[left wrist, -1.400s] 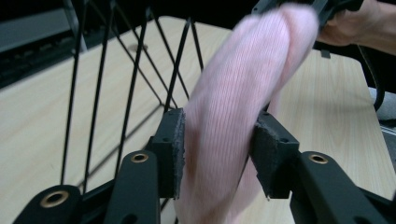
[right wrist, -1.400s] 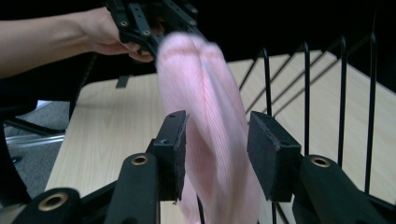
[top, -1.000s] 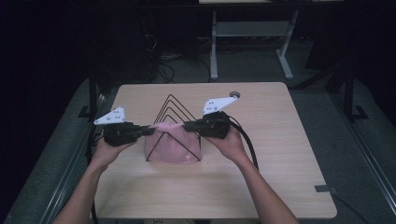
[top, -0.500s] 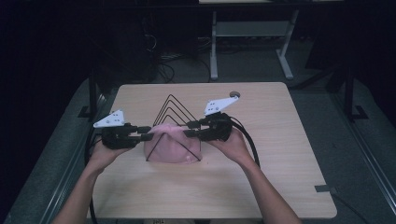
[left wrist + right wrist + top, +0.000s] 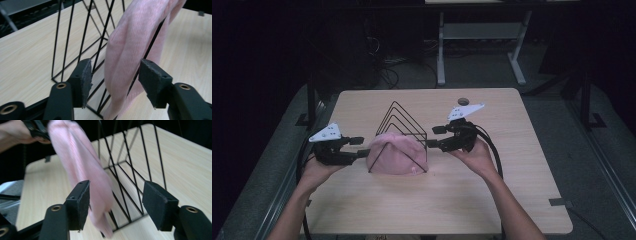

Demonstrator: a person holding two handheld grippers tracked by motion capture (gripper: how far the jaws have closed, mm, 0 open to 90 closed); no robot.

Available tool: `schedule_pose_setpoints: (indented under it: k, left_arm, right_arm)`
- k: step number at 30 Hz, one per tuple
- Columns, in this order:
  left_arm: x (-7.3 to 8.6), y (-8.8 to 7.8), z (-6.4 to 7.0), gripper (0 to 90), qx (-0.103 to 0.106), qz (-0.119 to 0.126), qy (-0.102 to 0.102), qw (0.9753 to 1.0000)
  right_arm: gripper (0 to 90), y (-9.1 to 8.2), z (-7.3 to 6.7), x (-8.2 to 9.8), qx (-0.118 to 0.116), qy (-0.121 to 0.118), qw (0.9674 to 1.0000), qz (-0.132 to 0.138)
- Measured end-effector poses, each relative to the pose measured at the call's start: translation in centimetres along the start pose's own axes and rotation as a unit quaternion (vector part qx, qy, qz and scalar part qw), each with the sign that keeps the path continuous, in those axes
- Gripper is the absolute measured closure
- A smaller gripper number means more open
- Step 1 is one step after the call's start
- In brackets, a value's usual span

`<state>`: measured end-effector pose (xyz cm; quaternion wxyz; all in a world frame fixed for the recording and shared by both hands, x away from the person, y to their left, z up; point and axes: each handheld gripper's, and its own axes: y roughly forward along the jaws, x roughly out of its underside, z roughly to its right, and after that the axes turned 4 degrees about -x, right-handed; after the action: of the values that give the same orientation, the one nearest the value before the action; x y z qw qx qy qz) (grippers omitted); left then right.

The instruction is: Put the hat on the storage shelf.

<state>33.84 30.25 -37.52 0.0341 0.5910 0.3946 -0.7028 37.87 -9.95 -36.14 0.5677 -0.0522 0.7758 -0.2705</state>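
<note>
The pink cloth [image 5: 396, 154] already hung over the black wire rack [image 5: 401, 125], and the left hand-held gripper [image 5: 360, 147] at 9 o'clock and the right hand-held gripper [image 5: 435, 137] at 3 o'clock had just been opening and held nothing.

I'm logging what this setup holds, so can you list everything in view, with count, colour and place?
Cloth: one, pink, draped over the nearest wire of the rack.
Wire rack: one, black, triangular dividers, mid-table.
Table: one, light wood.
Round disc: one, dark, far edge of table.
Desk frame: one, grey-white, on the floor behind.
Left gripper: black, left of the cloth; jaws have just been opening, pads off the cloth.
Right gripper: black, right of the rack; jaws have just been opening, holding nothing.
</note>
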Motion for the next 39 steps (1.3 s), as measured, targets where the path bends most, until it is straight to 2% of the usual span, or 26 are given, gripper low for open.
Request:
schedule_pose_setpoints:
  k: [5, 11, 17, 25, 29, 31, 39]
  left_arm:
    - [0.8, -0.3, 0.2, 41.3, -0.008, -0.004, -0.007, 0.9999]
    - [1.4, -0.4, 0.7, 39.3, -0.017, -0.011, -0.011, 0.9997]
    - [1.9, -0.1, 1.6, 37.8, -0.018, -0.015, -0.011, 0.9997]
    - [3.1, 0.3, 2.7, 37.7, -0.022, -0.025, -0.014, 0.9993]
    - [3.5, 0.3, 2.7, 37.4, -0.027, -0.028, -0.017, 0.9991]
    - [3.7, 0.2, 2.7, 37.0, -0.029, -0.027, -0.020, 0.9990]
    - [4.3, -0.1, 2.7, 33.6, -0.042, -0.033, -0.029, 0.9981]
  right_arm:
    - [34.6, -0.6, 0.5, 0.9, 0.015, 0.016, 0.9997, -0.014]
    - [32.1, -1.3, 0.7, 1.7, 0.030, 0.019, 0.9992, -0.018]
    - [27.7, -2.4, 1.0, 2.7, 0.043, 0.032, 0.9982, -0.027]
    - [27.2, -4.1, 1.3, 4.7, 0.064, 0.040, 0.9968, -0.028]
    - [27.2, -5.0, 1.3, 5.8, 0.076, 0.041, 0.9960, -0.025]
    - [26.2, -5.3, 1.4, 6.2, 0.078, 0.050, 0.9952, -0.033]
    - [25.3, -6.7, 1.4, 8.0, 0.096, 0.060, 0.9928, -0.039]
